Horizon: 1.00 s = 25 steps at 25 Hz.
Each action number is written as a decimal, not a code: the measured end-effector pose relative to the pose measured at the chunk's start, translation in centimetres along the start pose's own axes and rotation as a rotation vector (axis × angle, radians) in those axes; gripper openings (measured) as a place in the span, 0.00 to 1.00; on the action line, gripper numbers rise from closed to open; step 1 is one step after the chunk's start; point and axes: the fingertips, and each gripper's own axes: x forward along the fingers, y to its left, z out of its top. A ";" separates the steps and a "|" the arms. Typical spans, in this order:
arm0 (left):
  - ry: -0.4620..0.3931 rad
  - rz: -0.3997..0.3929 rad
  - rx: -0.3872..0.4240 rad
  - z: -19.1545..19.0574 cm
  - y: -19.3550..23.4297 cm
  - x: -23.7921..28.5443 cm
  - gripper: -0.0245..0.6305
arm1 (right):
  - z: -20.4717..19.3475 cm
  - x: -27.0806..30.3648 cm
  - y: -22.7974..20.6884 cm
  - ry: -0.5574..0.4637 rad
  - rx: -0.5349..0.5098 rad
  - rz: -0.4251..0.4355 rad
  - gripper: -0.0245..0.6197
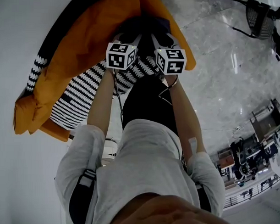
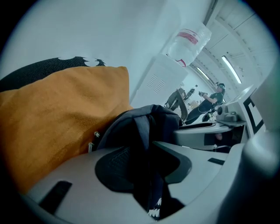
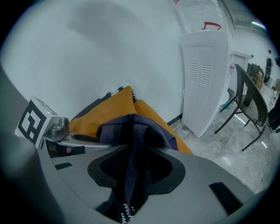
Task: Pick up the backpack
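Backpack (image 2: 131,127) upright against orange cushion (image 2: 57,118)

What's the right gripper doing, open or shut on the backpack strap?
Open. In the right gripper view the right gripper has its jaws apart, and the backpack strap hangs loose between them, not pinched.

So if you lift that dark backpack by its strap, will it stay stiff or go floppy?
Probably floppy: the backpack is soft fabric, slumped against the orange cushion. Its strap hangs limp between the open jaws of the left gripper, so it will likely dangle and swing. It looks saggy rather than stuffed, so perhaps light.
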 end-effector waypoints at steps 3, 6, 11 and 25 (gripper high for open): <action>-0.003 -0.001 -0.010 0.2 0.0 0.2 0.24 | 0.2 -0.1 -0.2 0.004 0.026 -0.017 0.25; -0.013 0.013 -0.012 0.4 0.5 0.1 0.21 | 0.3 0.0 0.1 0.012 0.029 -0.065 0.22; -0.036 0.019 -0.025 -0.2 1.4 0.0 0.12 | 0.0 0.8 0.2 0.025 0.055 -0.130 0.16; -0.084 0.071 0.033 0.2 -0.5 -3.2 0.07 | 0.1 -1.7 2.5 -0.044 0.035 0.013 0.12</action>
